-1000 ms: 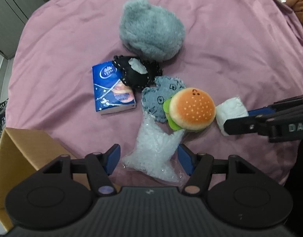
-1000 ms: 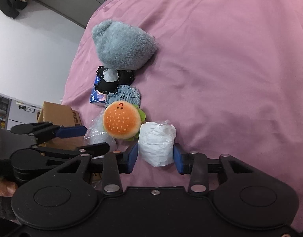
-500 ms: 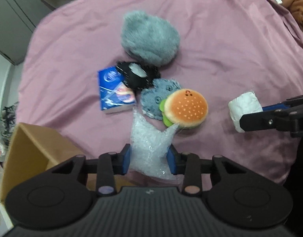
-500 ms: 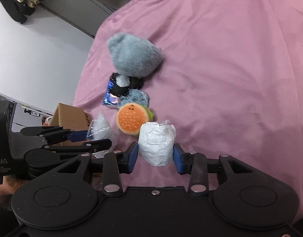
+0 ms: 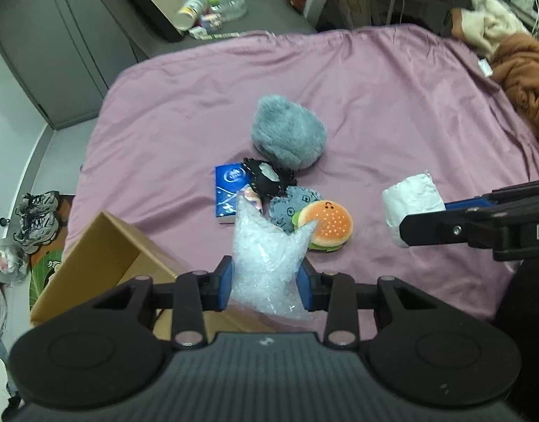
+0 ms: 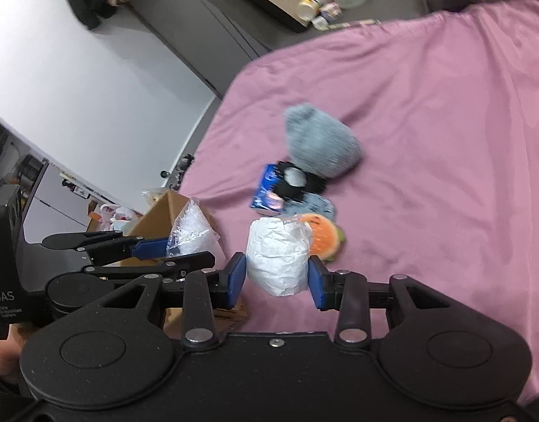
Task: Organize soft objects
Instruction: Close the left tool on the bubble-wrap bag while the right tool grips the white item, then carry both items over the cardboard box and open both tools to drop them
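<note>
Seen from the left wrist camera, the left gripper (image 5: 265, 283) is clamped on a clear crinkly plastic bag (image 5: 265, 249), both blue pads pressed into its sides; its jaws have just been closing onto the bag, which hangs between them above a bed covered in a mauve sheet (image 5: 392, 105). An open cardboard box (image 5: 104, 256) sits just left of the gripper at the bed's edge. On the sheet beyond lies a loose cluster: a fluffy grey plush (image 5: 288, 137), a black stitched pouch (image 5: 267, 177), a blue tissue packet (image 5: 229, 190), a grey fabric piece (image 5: 292, 207) and a burger plush (image 5: 327, 225), each touching its neighbour. At the right edge the right gripper's fingers carry a white wrapped bundle (image 5: 411, 204) clear of the sheet. Seen from the right wrist camera, the right gripper (image 6: 277, 277) is closed on that white bundle, pads against both sides. To its left the left gripper holds the clear bag over the box (image 6: 164, 211), and the cluster lies blurred behind the bundle. The step in hand appears to be carrying two picked-up soft items away from the bed. The next move likely calls for bringing each over the open box and releasing it inside, one gripper at a time so they do not collide, then going back for the five items left on the sheet.
</note>
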Demonstrator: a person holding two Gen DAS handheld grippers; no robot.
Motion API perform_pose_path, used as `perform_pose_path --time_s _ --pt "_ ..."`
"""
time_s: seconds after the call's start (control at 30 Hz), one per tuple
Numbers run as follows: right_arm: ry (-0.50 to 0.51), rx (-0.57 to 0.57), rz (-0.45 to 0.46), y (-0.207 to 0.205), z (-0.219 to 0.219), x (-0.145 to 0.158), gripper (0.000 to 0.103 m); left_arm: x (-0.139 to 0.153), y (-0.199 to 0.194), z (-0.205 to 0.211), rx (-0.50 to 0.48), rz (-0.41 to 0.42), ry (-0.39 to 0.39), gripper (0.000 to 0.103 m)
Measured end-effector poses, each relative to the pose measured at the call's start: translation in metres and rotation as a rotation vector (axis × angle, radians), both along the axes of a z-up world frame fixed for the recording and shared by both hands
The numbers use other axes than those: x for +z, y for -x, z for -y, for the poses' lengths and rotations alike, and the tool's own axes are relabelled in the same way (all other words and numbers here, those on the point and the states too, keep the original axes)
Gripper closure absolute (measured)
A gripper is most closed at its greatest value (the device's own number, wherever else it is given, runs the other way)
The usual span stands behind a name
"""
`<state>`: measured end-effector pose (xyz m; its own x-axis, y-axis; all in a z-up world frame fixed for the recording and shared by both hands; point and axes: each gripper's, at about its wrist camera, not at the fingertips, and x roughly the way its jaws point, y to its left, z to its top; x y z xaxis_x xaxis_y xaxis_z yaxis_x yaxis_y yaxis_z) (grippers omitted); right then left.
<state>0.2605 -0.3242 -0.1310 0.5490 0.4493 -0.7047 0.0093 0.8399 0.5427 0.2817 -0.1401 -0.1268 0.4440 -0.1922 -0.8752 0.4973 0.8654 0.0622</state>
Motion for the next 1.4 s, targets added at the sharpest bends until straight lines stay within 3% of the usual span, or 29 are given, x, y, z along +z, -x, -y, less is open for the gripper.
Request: perform_pose_path --time_s 0.33,0.67,1.0,1.4 --pt "0.024 0.038 0.092 0.017 -0.036 0.033 0.065 0.029 0.032 -0.051 0.079 0.085 0.063 0.067" --pt "0.031 0.080 0.133 0.025 -0.082 0.040 0.065 0.032 0.053 -0.101 0.154 0.139 0.077 0.067" --pt "0.047 0.110 0.163 0.021 -0.114 0.041 0.065 0.016 0.044 -0.146 0.228 0.137 0.069 0.067" --pt "0.089 0.189 0.128 -0.001 -0.144 0.028 0.065 -0.022 0.003 -0.162 0.282 0.098 0.030 0.066"
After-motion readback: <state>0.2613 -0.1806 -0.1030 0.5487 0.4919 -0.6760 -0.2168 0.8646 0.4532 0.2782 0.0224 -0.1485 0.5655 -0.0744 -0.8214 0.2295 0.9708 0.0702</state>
